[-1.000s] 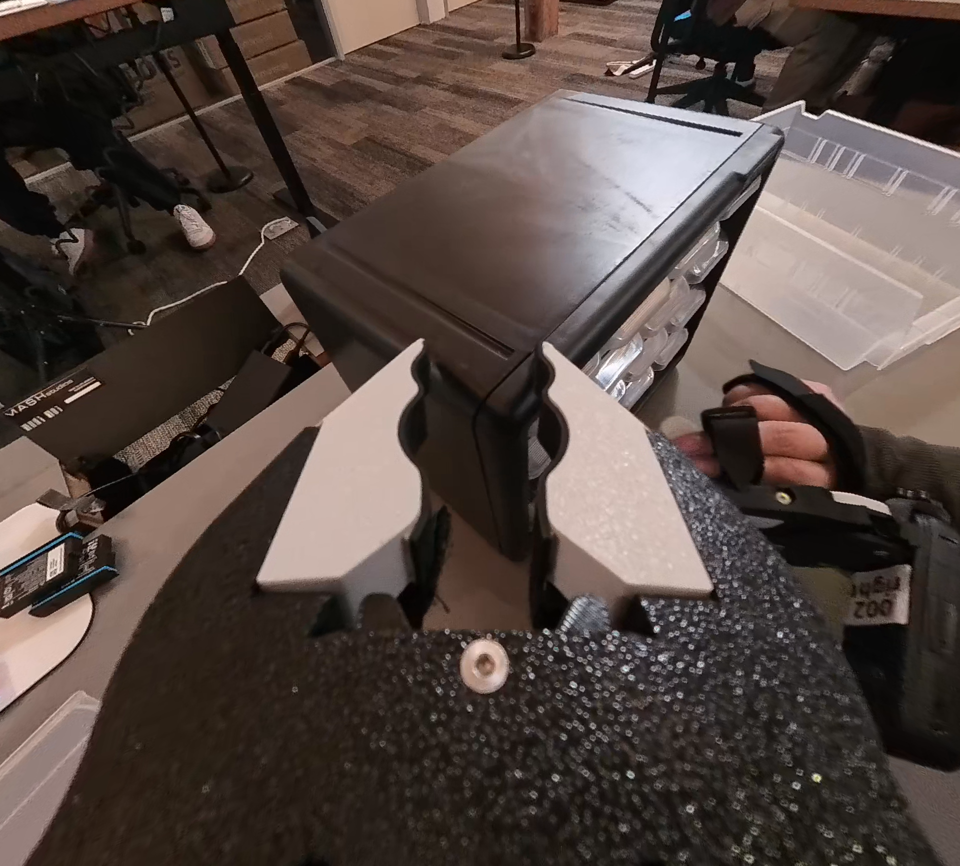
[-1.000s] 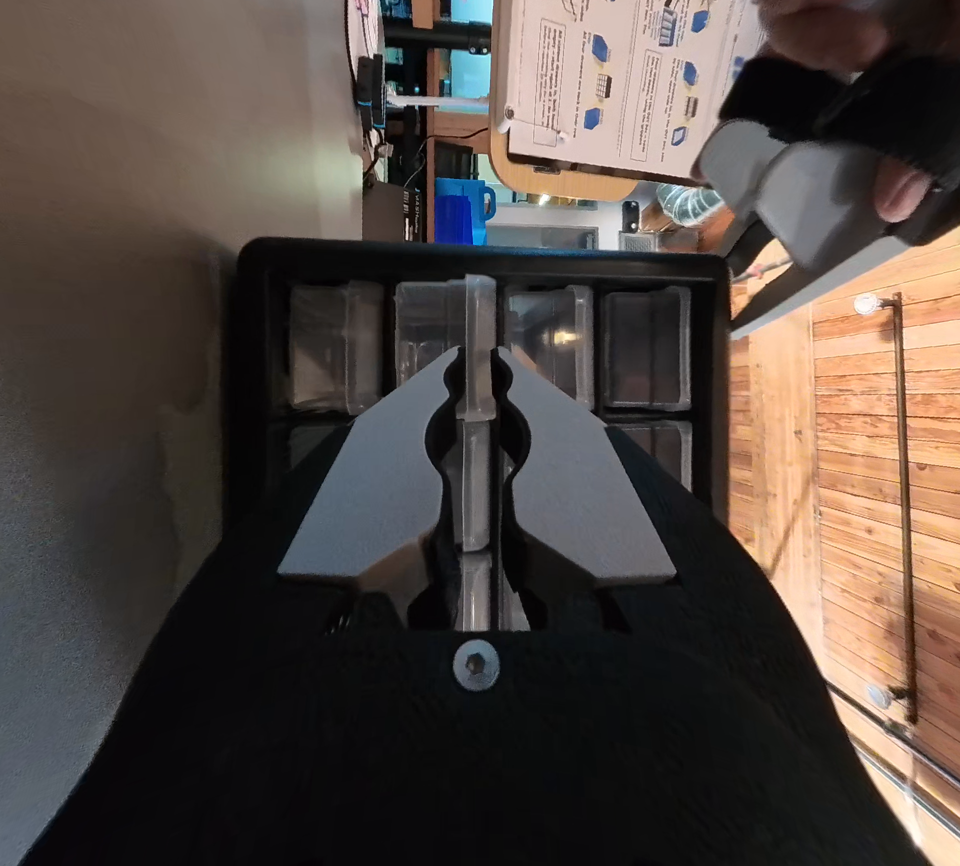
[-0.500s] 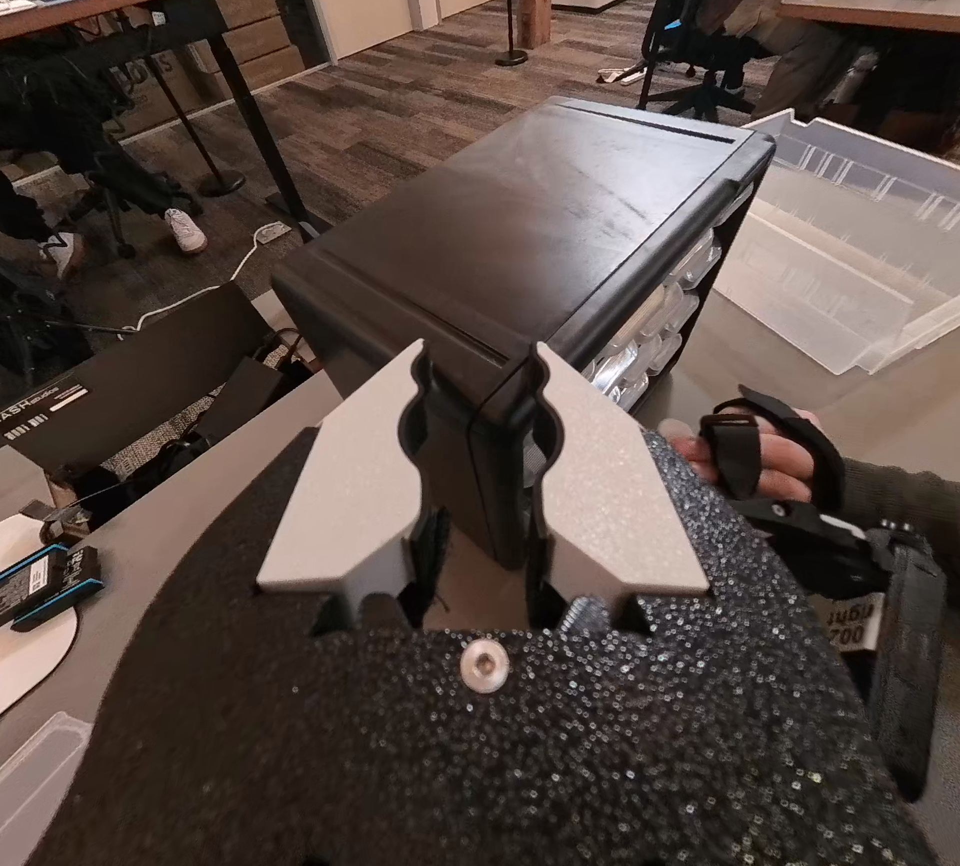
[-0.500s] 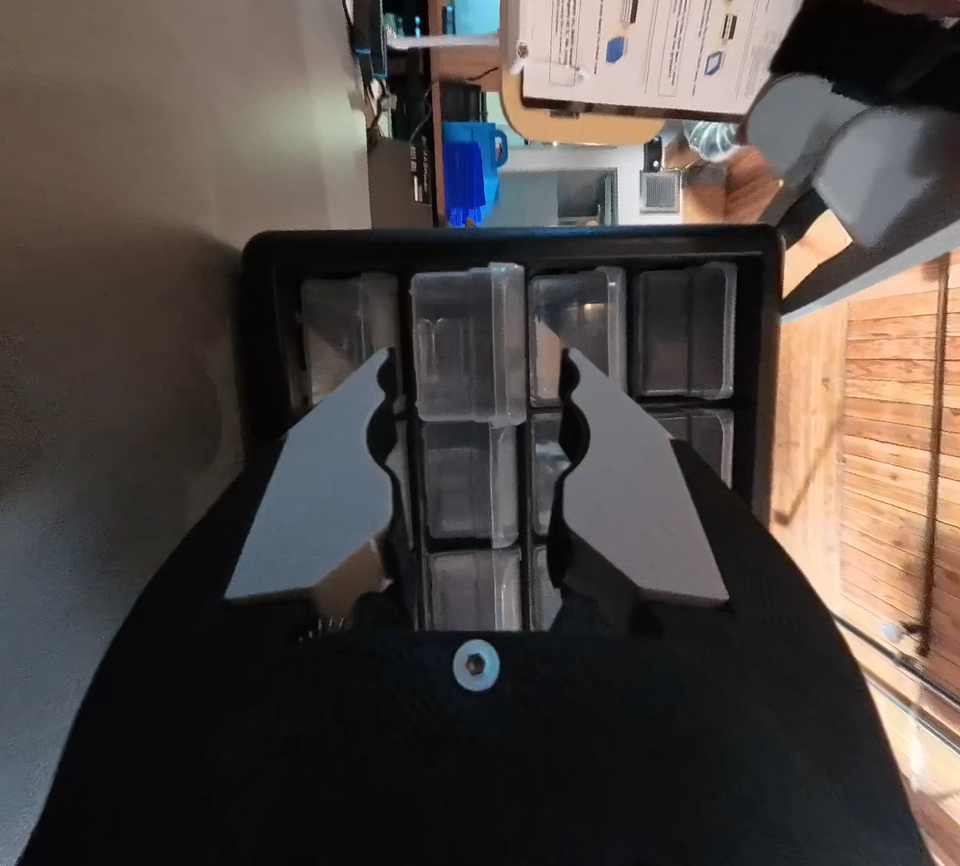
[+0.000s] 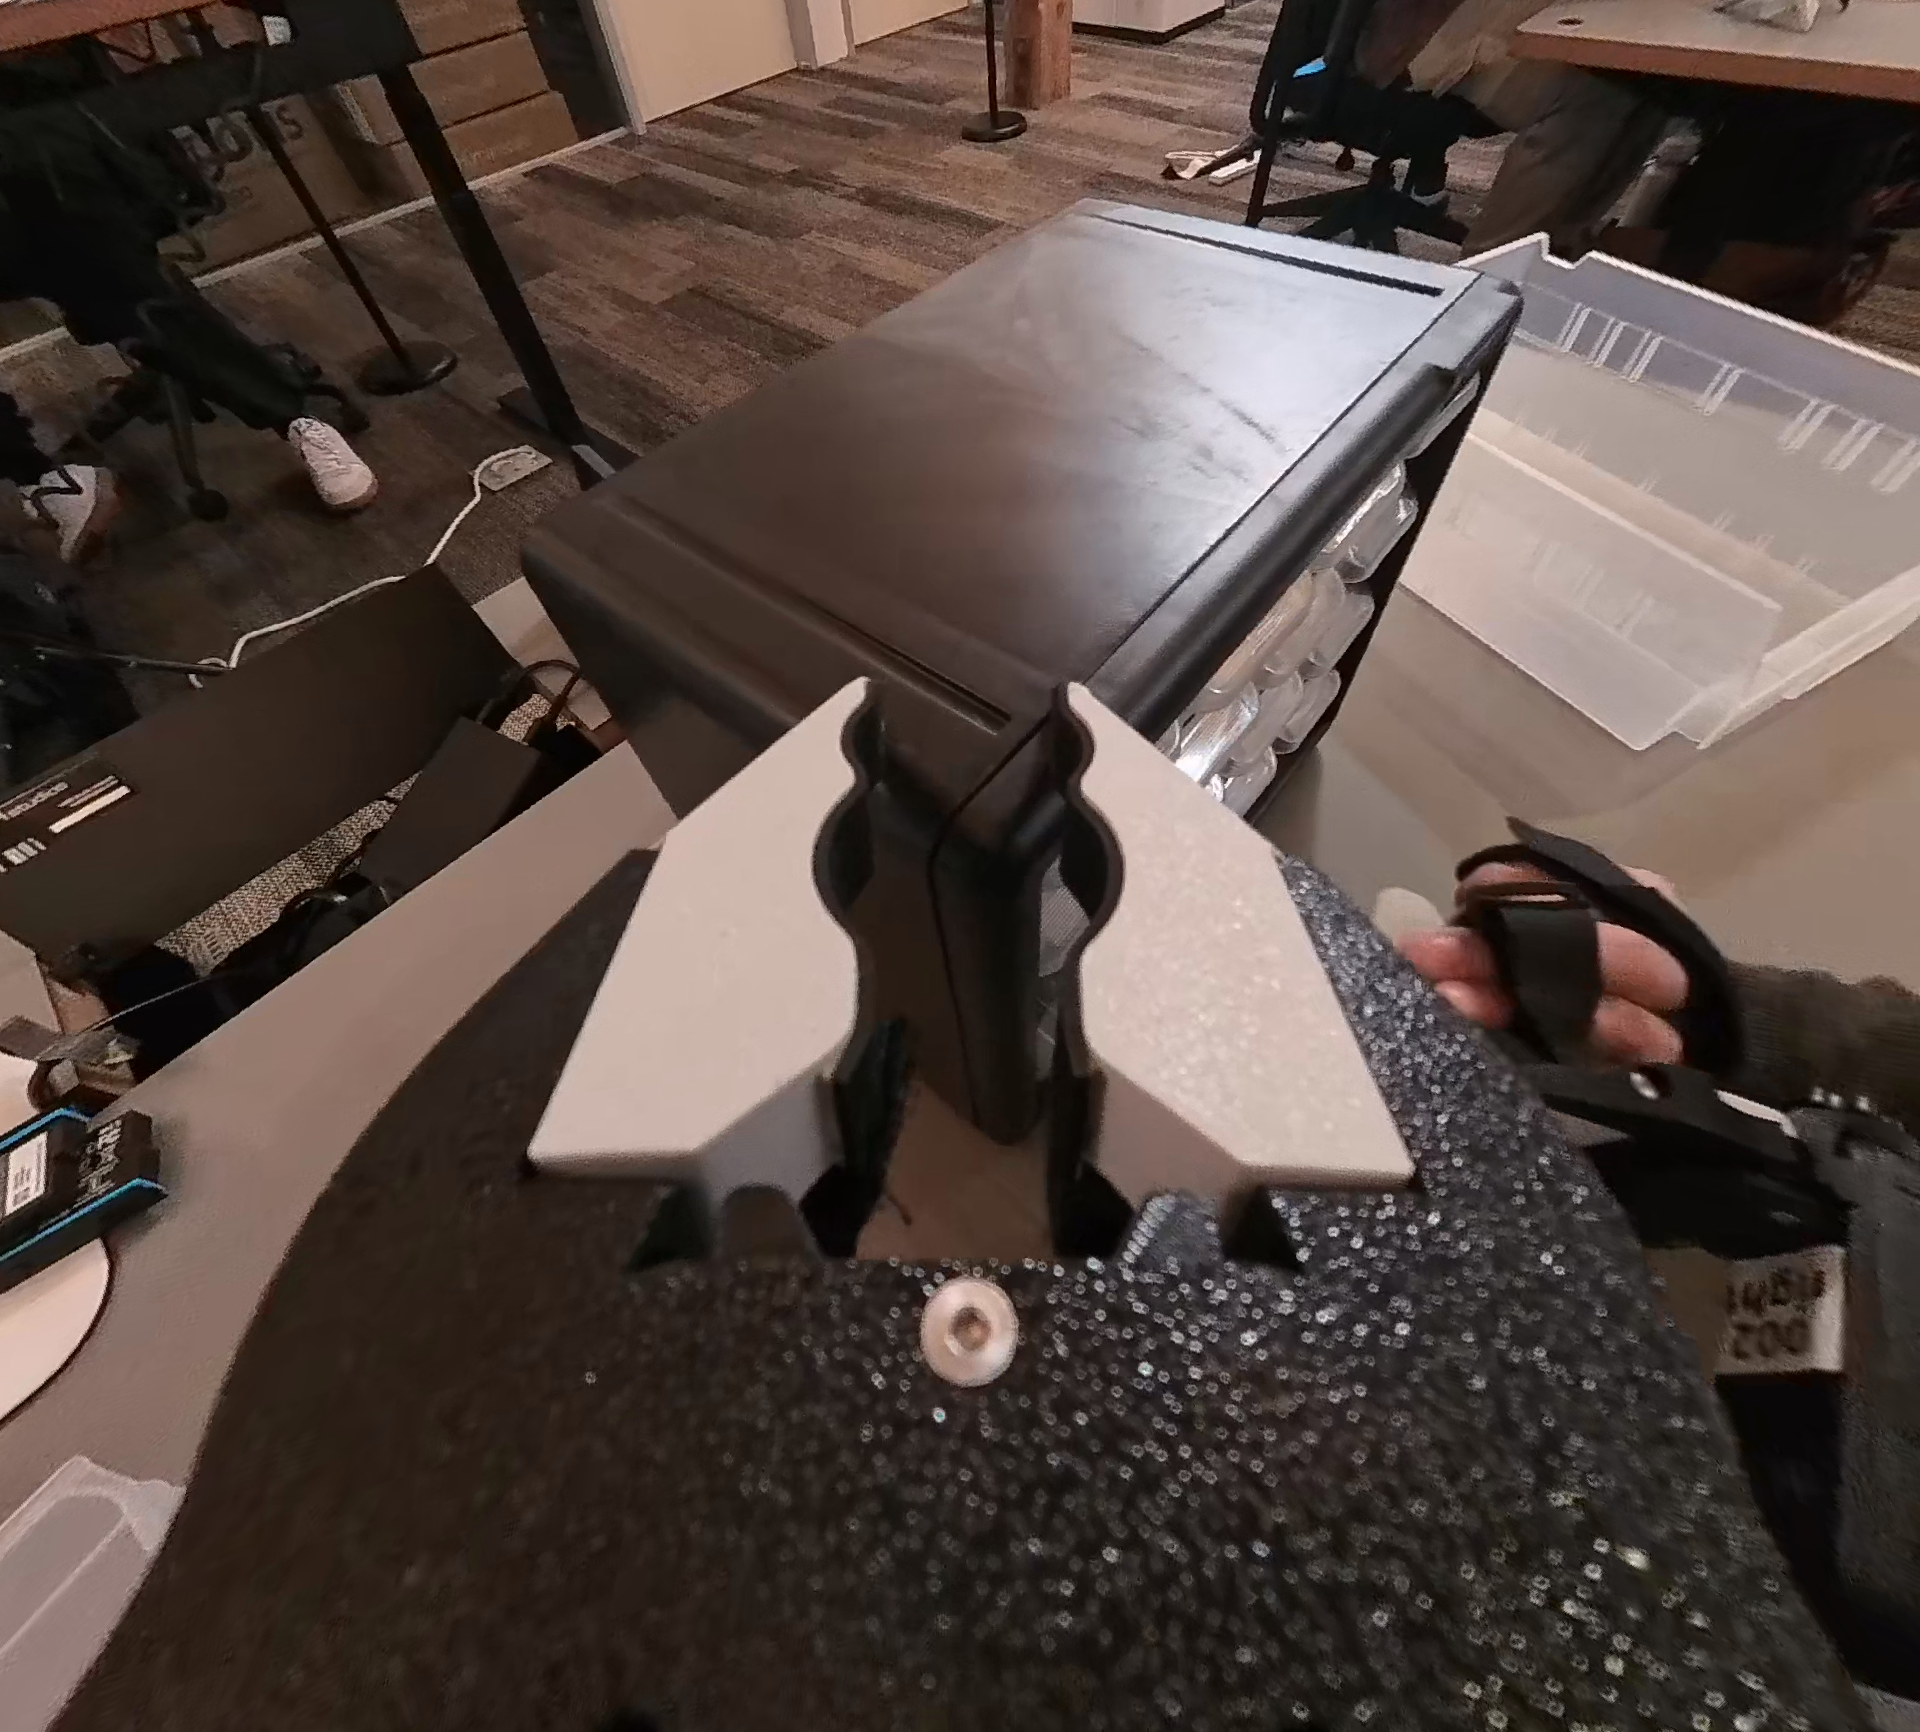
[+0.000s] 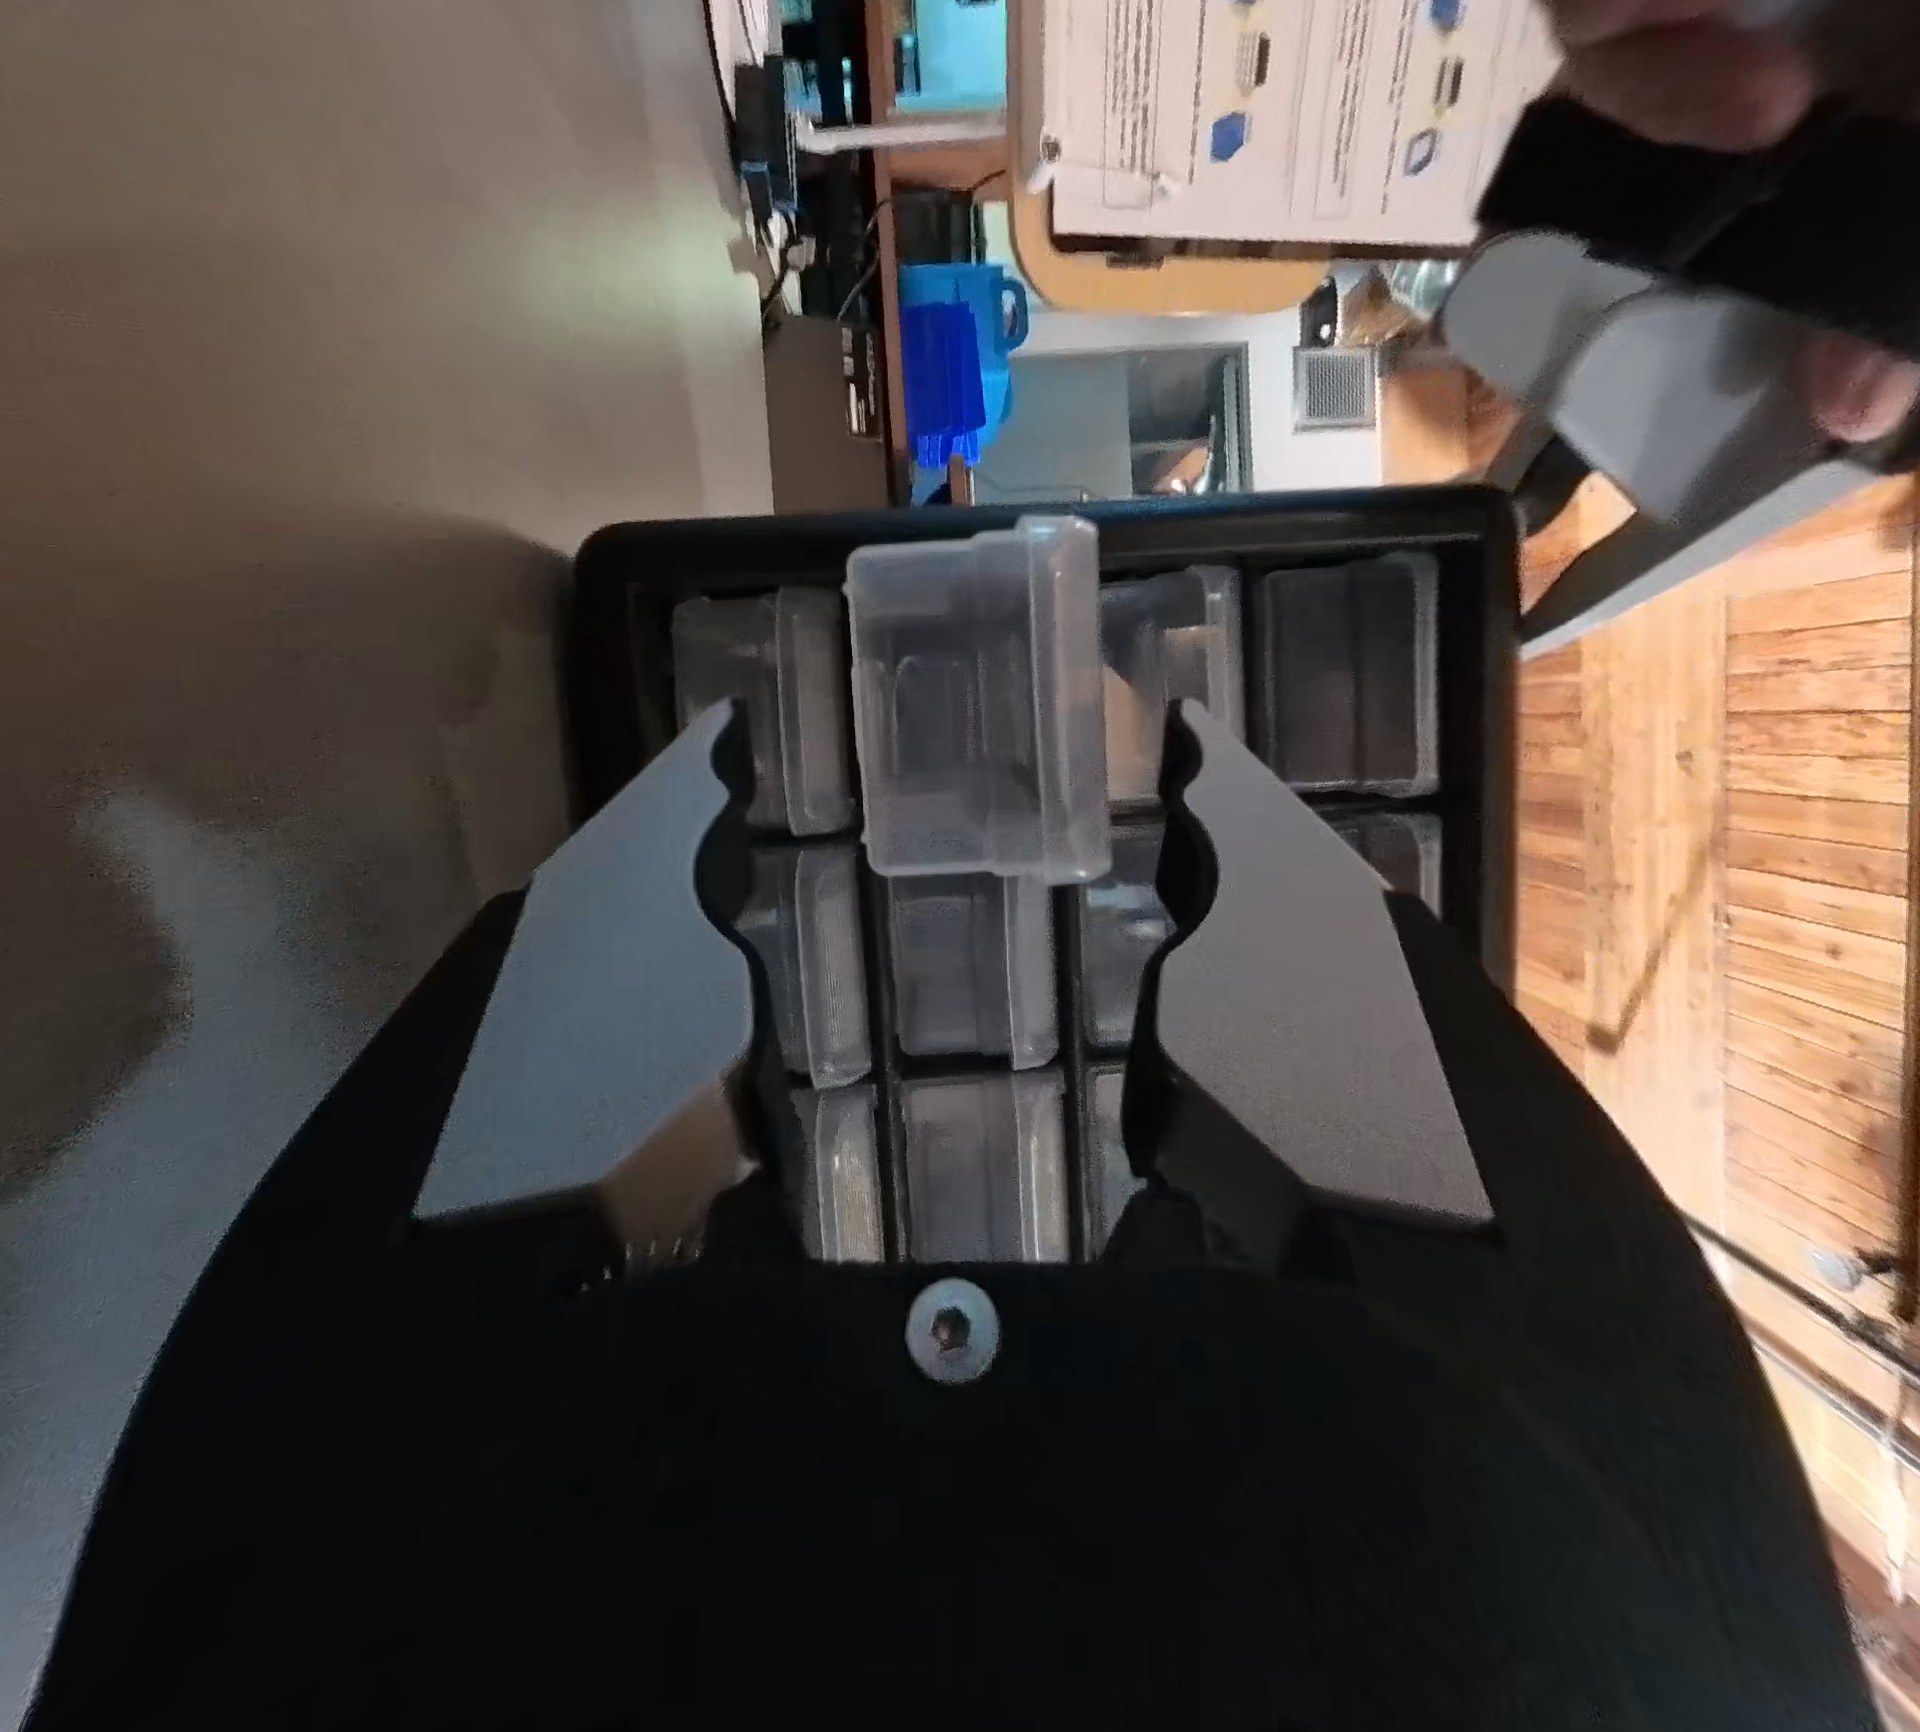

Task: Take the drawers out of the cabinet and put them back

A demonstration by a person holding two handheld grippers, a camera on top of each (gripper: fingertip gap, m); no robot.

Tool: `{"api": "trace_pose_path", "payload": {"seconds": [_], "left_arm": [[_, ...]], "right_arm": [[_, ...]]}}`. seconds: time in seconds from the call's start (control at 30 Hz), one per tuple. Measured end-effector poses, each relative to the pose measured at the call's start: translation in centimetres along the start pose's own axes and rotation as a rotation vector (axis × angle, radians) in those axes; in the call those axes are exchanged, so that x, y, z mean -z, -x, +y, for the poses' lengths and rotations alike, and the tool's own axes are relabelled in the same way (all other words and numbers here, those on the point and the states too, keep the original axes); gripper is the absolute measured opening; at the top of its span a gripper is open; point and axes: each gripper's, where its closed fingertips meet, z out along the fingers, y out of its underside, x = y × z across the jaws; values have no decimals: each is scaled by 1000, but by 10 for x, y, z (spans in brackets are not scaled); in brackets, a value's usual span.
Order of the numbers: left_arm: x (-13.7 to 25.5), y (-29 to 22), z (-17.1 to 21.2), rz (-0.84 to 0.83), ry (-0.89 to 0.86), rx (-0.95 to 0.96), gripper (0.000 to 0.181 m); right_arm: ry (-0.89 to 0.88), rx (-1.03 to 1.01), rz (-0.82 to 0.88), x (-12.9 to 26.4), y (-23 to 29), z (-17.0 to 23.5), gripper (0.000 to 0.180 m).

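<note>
The cabinet [image 5: 1039,477], black and boxy, stands on the grey table [image 5: 1558,809], with its front of clear drawers facing the right gripper [image 6: 961,726]. Going left to right in the left wrist view: dark packages lie at the table's left edge, then the left gripper [image 5: 961,716] has its fingers closed narrowly on the cabinet's near top corner, apparently steadying it, and a clear plastic bin [image 5: 1662,539] sits beyond on the right. In the right wrist view (which is rolled sideways) the table fills the left, the cabinet front the middle, and the left gripper shows at far right by the cabinet's edge. One drawer [image 6: 977,706] sticks out of its slot toward the camera, partly pulled, its handle lip on the right side of its face. The right gripper's fingers are spread wide and hold nothing; the drawer lies straight ahead between them, its long axis running along the approach line. The right gripper is clearly the nearer one for the next pull.
</note>
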Motion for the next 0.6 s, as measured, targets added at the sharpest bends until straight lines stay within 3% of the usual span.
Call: {"api": "trace_pose_path", "payload": {"seconds": [0.13,0.6], "left_arm": [[0,0,0,1,0,-2,31],[0,-1,0,20,-7,2,30]], "right_arm": [[36,30,6,1,-1,5,45],[22,10,-68,52,-8,-20,45]]}}
